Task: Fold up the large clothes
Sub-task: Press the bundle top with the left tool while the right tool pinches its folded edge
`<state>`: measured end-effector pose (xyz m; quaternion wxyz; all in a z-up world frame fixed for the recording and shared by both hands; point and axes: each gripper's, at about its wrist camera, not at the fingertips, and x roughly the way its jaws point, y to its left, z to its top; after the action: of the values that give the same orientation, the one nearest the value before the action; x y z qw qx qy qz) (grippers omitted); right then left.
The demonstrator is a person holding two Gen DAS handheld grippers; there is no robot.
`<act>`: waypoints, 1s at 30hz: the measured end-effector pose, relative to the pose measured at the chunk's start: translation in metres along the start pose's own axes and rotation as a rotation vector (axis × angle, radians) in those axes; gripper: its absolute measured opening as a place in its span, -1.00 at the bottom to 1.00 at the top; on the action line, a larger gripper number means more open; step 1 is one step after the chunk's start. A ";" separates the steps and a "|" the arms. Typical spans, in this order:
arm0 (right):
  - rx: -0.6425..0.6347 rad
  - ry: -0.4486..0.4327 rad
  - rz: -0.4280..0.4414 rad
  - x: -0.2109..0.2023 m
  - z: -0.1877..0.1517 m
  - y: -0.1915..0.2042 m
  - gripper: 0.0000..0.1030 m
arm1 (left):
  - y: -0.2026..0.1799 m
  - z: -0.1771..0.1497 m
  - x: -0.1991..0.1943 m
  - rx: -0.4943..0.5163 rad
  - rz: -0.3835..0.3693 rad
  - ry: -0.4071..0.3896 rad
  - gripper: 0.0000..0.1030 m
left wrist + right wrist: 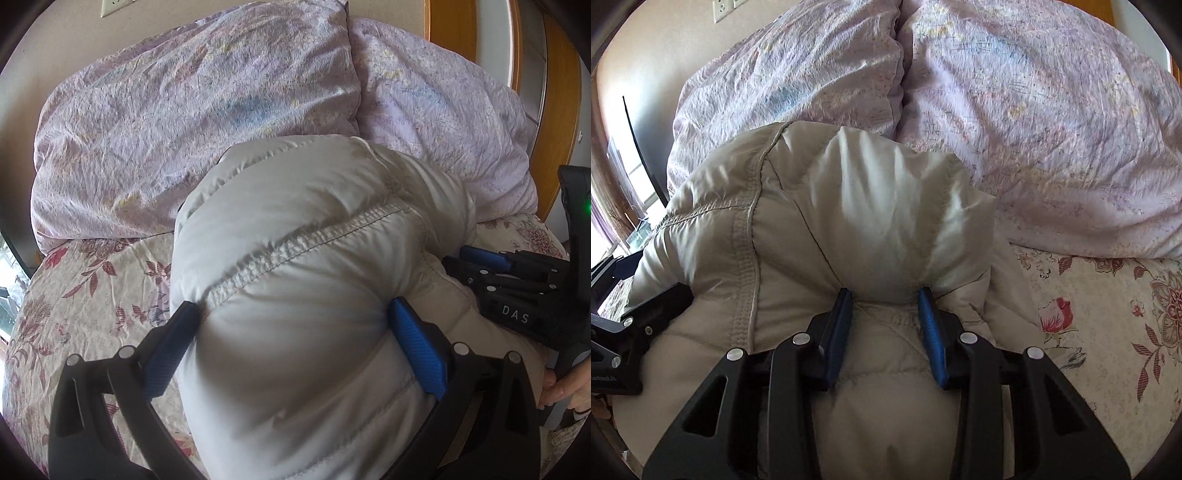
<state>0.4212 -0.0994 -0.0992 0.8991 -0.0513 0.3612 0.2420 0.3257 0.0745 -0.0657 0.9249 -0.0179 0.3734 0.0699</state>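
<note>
A puffy pale grey quilted jacket (295, 221) lies bunched on the bed and fills the middle of both views. My left gripper (291, 306) has its blue pads pressed into a wide roll of it, just below a stitched seam. The right gripper (885, 291) is shut on a narrower fold of the same jacket (798, 206), and padding bulges up beyond its pads. In the left wrist view the right gripper (461, 266) sits against the jacket's right side, with a person's hand (569, 387) on its handle. The jacket's underside is hidden.
A crumpled lilac duvet (184, 110) (1034, 129) is heaped right behind the jacket. A floral sheet (92, 295) (1108, 314) covers the bed on both sides. A wooden headboard (554, 110) stands at the right, a window (628, 184) at the left.
</note>
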 end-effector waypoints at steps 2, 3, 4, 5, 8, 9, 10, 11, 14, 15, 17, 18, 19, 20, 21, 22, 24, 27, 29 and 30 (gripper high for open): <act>0.006 0.003 0.005 0.002 -0.001 -0.001 -0.25 | -0.002 0.000 0.002 0.006 0.011 0.003 0.97; 0.009 0.004 0.008 0.002 -0.001 -0.002 -0.25 | -0.002 -0.001 0.003 0.006 0.014 0.003 0.97; 0.014 0.004 0.011 0.003 -0.002 -0.003 -0.25 | -0.003 -0.001 0.004 0.005 0.017 0.003 0.97; 0.018 0.003 0.013 0.004 -0.003 -0.003 -0.25 | -0.003 -0.001 0.004 0.004 0.019 0.000 0.97; 0.009 0.033 -0.006 0.002 0.001 0.001 -0.24 | -0.003 0.001 0.001 0.018 0.023 0.006 0.97; 0.009 0.065 -0.007 -0.001 0.005 0.002 -0.23 | -0.002 0.003 -0.003 0.018 0.014 0.010 0.96; 0.013 0.084 -0.007 -0.005 0.012 0.003 -0.23 | 0.000 0.007 -0.008 0.017 0.001 0.009 0.96; 0.026 0.087 0.000 -0.012 0.017 0.002 -0.23 | 0.002 0.011 -0.014 0.021 0.002 0.000 0.96; 0.075 0.012 0.015 -0.031 0.032 -0.005 -0.23 | 0.005 0.026 -0.025 0.045 0.048 -0.049 0.96; 0.090 -0.006 0.017 -0.033 0.038 -0.006 -0.23 | 0.006 0.032 -0.025 0.048 0.057 -0.053 0.96; 0.093 -0.024 0.015 -0.029 0.050 -0.006 -0.23 | 0.009 0.042 -0.020 0.047 0.071 -0.043 0.96; 0.091 -0.026 0.013 -0.025 0.055 -0.005 -0.23 | 0.011 0.046 -0.016 0.044 0.082 -0.039 0.96; 0.083 -0.026 0.005 -0.021 0.059 -0.003 -0.23 | 0.013 0.049 -0.012 0.043 0.088 -0.040 0.96; 0.073 -0.024 -0.004 -0.016 0.062 -0.002 -0.23 | 0.014 0.051 -0.008 0.042 0.092 -0.042 0.96; 0.063 -0.017 -0.026 -0.008 0.063 -0.001 -0.23 | 0.015 0.052 -0.003 0.039 0.095 -0.043 0.96; 0.061 -0.004 -0.041 -0.002 0.063 -0.002 -0.23 | 0.014 0.051 0.004 0.035 0.093 -0.035 0.96; 0.072 0.018 -0.037 0.012 0.058 -0.006 -0.24 | 0.013 0.048 0.017 0.017 0.067 -0.006 0.96; 0.071 -0.007 -0.040 0.021 0.052 -0.009 -0.23 | 0.013 0.043 0.026 -0.013 0.043 -0.003 0.97; 0.078 -0.022 -0.032 0.027 0.050 -0.013 -0.23 | 0.012 0.041 0.031 -0.020 0.039 0.000 0.97; 0.090 -0.027 -0.024 0.031 0.048 -0.016 -0.23 | 0.012 0.041 0.033 -0.024 0.039 0.002 0.97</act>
<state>0.4780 -0.0879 -0.0857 0.9081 -0.0120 0.3589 0.2154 0.3757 0.0938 -0.0587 0.9227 -0.0219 0.3737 0.0922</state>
